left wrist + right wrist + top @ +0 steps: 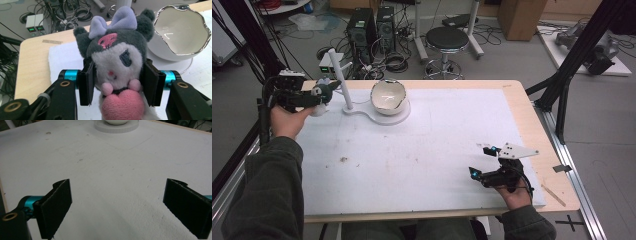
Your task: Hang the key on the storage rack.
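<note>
Left gripper (116, 82) is clamped on a small plush toy (117, 62), both black pads pressed into the sides of its white face, so the jaws sit only as far apart as the squished head. In the left gripper view the toy faces the camera dead on: grey ears and a lavender bow (113, 23) up top, a pink heart (122, 105) at the bottom of the frame, so its long axis runs straight up and down the picture. From the high view the same toy (323, 95) is just a dark blob with a white bit at the upper left of the frame, sticking out toward the middle of the table, right next to a white post (341, 77) on its stand.

Right gripper (484, 162) is at the lower right of the high view, jaws wide apart and holding nothing. Its own view shows the two pads far apart at the left and right edges with bare white mat (112, 182) between them.

The left gripper view gives a good look at the white bowl (180, 30) with its wavy silver rim, tipped so the opening faces the camera, upper right of the frame, close behind the toy. The high view shows that bowl (388, 95) sits on a round white base (404, 114). The right gripper view just catches that base (116, 128) at the top edge.
</note>
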The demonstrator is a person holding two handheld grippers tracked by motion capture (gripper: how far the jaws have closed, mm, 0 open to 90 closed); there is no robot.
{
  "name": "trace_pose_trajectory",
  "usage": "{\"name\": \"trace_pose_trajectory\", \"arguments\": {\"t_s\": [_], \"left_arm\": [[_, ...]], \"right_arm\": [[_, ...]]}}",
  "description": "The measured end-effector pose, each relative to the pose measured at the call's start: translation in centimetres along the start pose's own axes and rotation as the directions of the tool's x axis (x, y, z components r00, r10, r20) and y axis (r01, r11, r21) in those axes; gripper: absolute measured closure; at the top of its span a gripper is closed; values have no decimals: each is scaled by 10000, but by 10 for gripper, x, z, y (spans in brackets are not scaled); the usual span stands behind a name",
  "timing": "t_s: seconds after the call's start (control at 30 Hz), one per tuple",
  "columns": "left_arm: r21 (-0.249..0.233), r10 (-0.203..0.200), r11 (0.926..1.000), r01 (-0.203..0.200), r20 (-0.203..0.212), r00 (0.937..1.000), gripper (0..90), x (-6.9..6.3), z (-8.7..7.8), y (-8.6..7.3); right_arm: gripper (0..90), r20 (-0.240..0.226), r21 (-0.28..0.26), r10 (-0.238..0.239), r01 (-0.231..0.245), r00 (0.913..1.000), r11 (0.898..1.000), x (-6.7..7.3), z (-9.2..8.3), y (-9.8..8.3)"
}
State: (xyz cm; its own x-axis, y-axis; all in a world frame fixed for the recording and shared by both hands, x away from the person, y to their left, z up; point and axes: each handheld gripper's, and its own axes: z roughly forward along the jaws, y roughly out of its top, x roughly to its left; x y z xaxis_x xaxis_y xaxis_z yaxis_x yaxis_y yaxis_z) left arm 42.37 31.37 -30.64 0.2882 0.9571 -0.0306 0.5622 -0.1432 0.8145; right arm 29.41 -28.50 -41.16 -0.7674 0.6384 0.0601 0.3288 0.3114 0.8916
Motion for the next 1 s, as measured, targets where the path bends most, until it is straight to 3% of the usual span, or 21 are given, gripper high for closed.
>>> {"name": "trace_pose_trajectory", "arguments": {"t_s": [0.3,0.77,1.0], "left_arm": [[17,-56,10000,56,186,9998,487,0,5,-12],[714,769,9944,-777,127,9970,467,-8,14,-19],[860,998,9912,-1007,145,9949,431,-12,18,-20]], "right_arm": [[75,1,9,-46,46,10000,10000,0,0,0],[74,30,-1,-47,47,10000,10000,0,0,0],[75,27,19,11,-11,10000,10000,0,0,0]]}}
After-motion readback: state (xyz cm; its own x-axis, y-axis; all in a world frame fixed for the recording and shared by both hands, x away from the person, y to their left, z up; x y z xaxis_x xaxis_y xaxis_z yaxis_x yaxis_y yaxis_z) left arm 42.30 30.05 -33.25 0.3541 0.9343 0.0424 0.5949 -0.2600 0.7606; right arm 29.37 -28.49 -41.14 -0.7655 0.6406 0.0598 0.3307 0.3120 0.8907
